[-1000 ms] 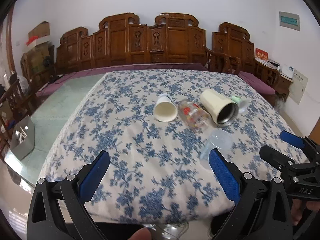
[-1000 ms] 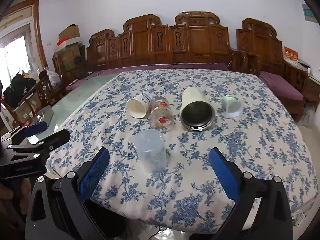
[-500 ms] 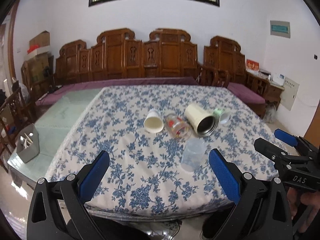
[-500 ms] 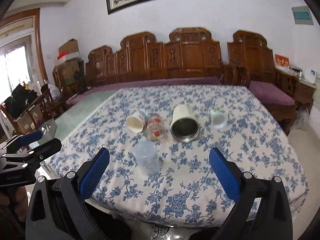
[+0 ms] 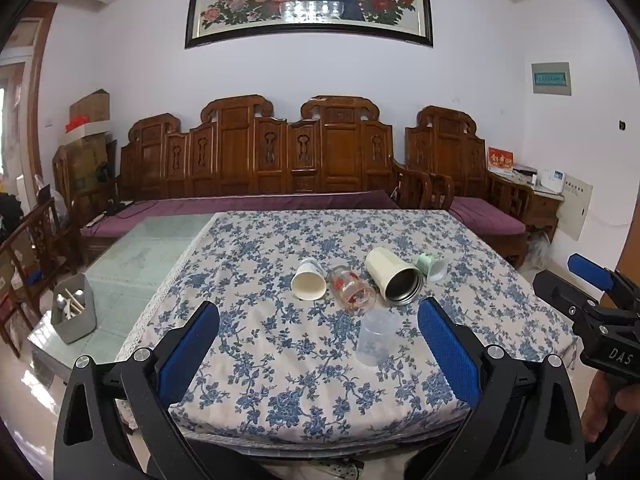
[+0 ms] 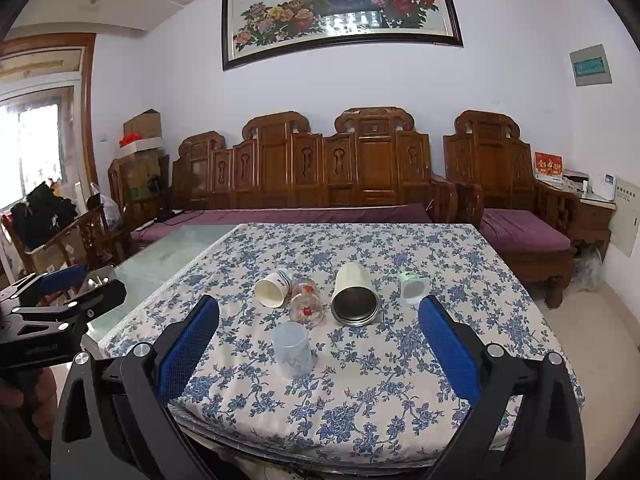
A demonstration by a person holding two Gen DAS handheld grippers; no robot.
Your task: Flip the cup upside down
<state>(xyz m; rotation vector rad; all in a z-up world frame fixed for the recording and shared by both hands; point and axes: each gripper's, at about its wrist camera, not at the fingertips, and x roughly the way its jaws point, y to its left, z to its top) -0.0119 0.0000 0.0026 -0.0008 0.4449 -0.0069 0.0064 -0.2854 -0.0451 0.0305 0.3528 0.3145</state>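
Note:
A clear plastic cup (image 5: 375, 337) stands upside down on the floral tablecloth, nearest the front edge; it also shows in the right wrist view (image 6: 293, 349). Behind it lie on their sides a white paper cup (image 5: 308, 284), a glass with red print (image 5: 352, 293), a cream steel tumbler (image 5: 394, 281) and a small green cup (image 5: 432, 267). My left gripper (image 5: 318, 350) is open and empty, held back off the table's front. My right gripper (image 6: 318, 354) is open and empty too, also back from the table; its body shows in the left wrist view (image 5: 592, 312).
The table (image 6: 400, 400) has a blue floral cloth; bare glass (image 5: 148, 252) lies to its left with a grey utensil holder (image 5: 74, 312). A carved wooden bench with purple cushions (image 6: 320, 184) stands behind. Chairs and boxes (image 6: 80, 236) crowd the left.
Both grippers have pulled back and up from the table, so the cups look smaller and farther. Both stay open. The cups have not moved.

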